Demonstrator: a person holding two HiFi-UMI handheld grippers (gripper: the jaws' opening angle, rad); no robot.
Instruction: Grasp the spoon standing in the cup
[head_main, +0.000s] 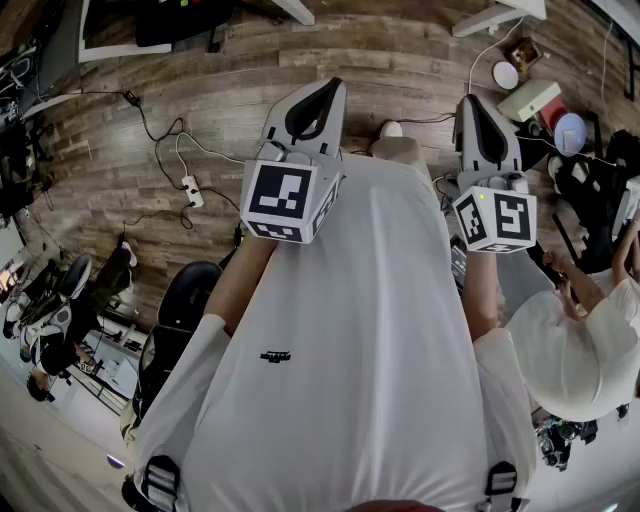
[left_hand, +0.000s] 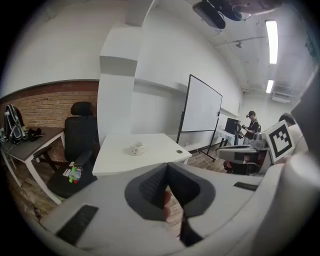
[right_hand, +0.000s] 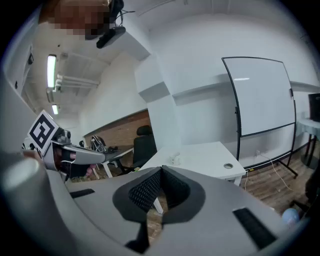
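Observation:
A small white cup (left_hand: 136, 148) stands on a white table (left_hand: 150, 157) some way ahead of me; it shows again in the right gripper view as the cup (right_hand: 173, 159) on the table (right_hand: 210, 157). It is too small to make out a spoon in it. My left gripper (left_hand: 167, 167) is shut with nothing between its pads, far from the cup. My right gripper (right_hand: 161, 171) is also shut and holds nothing. In the head view the left gripper (head_main: 318, 95) and right gripper (head_main: 478, 110) are held out in front of my white shirt, over the wooden floor.
A black office chair (left_hand: 82, 140) with a bottle (left_hand: 75, 173) on its seat stands left of the table. A whiteboard (left_hand: 202, 107) stands behind it. Cables and a power strip (head_main: 192, 190) lie on the floor. A person in a white cap (head_main: 580, 350) is at my right.

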